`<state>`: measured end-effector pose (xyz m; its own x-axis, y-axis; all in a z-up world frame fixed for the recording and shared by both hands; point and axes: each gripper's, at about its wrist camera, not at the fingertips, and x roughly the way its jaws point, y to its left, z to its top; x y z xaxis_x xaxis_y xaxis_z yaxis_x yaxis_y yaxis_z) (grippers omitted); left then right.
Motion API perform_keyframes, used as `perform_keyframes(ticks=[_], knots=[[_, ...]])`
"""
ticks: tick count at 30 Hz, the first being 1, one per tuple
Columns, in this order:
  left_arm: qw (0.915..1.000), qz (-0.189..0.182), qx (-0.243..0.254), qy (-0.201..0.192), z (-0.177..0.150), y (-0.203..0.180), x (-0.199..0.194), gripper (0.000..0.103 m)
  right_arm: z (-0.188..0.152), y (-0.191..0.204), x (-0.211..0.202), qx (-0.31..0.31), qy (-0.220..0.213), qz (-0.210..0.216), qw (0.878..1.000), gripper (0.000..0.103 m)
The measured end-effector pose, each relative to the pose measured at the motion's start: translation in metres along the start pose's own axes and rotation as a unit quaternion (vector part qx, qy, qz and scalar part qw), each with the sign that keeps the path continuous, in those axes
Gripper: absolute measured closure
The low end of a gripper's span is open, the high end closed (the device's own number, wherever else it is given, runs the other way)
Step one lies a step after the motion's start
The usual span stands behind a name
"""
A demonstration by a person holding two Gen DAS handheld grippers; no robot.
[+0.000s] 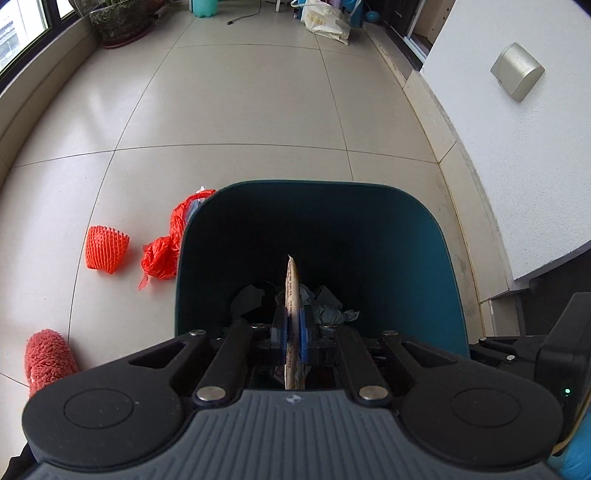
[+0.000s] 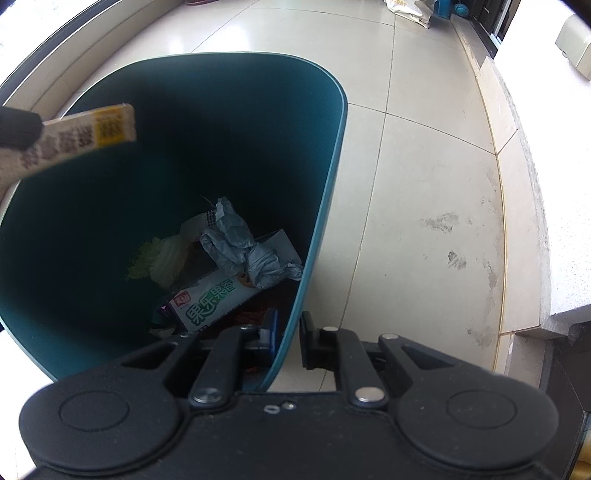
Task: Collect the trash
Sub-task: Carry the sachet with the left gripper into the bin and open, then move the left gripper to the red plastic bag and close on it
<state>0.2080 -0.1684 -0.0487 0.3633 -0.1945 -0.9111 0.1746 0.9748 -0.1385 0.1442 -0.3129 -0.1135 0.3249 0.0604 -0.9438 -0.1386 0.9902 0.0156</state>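
On the floor left of the teal bin (image 1: 424, 236) lay an orange foam net (image 1: 106, 249). The left gripper (image 1: 294, 325) was clamped on a flat wrapper (image 1: 293, 284) above the bin's opening. The right gripper (image 2: 289, 338) pinched the bin's rim.

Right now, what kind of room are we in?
Probably an enclosed balcony or sunroom in a home: pale tiled floor, a window along one side with a potted plant beside it, and a teal trash bin on the floor.

Daylight from a window (image 1: 22, 33) falls on pale floor tiles (image 1: 240, 103) beside a white textured wall (image 1: 517, 155).
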Motion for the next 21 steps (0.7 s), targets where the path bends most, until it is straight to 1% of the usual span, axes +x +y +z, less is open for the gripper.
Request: perform_keyframes(ticks=[2,6,9,12,14,16,17,18,20,21], knots=[[0.9998,0.006,0.007,0.015,-0.002,-0.005,0.02,0.097,0.0,0.0,0.0,-0.001,-0.001,0.0,1.0,0.092],[0.9984,-0.004,0.017,0.054,-0.007,-0.011,0.055,0.097,-0.003,-0.002,-0.001,-0.003,-0.003,0.003,1.0,0.092],[0.9981,-0.011,0.028,0.054,-0.01,-0.017,0.065,0.097,-0.002,-0.003,-0.001,-0.001,-0.003,0.005,1.0,0.092],[0.9972,-0.039,0.031,0.057,-0.012,-0.018,0.065,0.096,-0.002,-0.003,-0.001,0.001,-0.003,0.005,1.0,0.092],[0.9963,-0.051,0.035,0.059,-0.012,-0.02,0.063,0.093,-0.002,-0.003,-0.001,0.001,-0.003,0.005,1.0,0.092],[0.996,-0.06,0.04,0.054,-0.011,-0.022,0.055,0.084,-0.003,-0.003,-0.001,0.001,-0.002,0.003,1.0,0.093],[0.9959,-0.063,0.043,0.047,-0.01,-0.022,0.049,0.077,-0.004,-0.003,-0.001,-0.002,-0.003,0.0,1.0,0.093],[0.9962,-0.066,0.045,0.037,-0.009,-0.019,0.042,0.074,-0.005,-0.003,-0.001,-0.003,-0.003,-0.002,1.0,0.093],[0.9965,-0.07,0.044,0.012,-0.002,-0.012,0.026,0.061,-0.006,-0.004,-0.003,-0.001,-0.001,-0.003,1.0,0.094],[0.9968,-0.07,0.039,0.001,0.003,-0.008,0.019,0.048,-0.005,-0.005,-0.003,0.001,0.0,-0.002,1.0,0.094]])
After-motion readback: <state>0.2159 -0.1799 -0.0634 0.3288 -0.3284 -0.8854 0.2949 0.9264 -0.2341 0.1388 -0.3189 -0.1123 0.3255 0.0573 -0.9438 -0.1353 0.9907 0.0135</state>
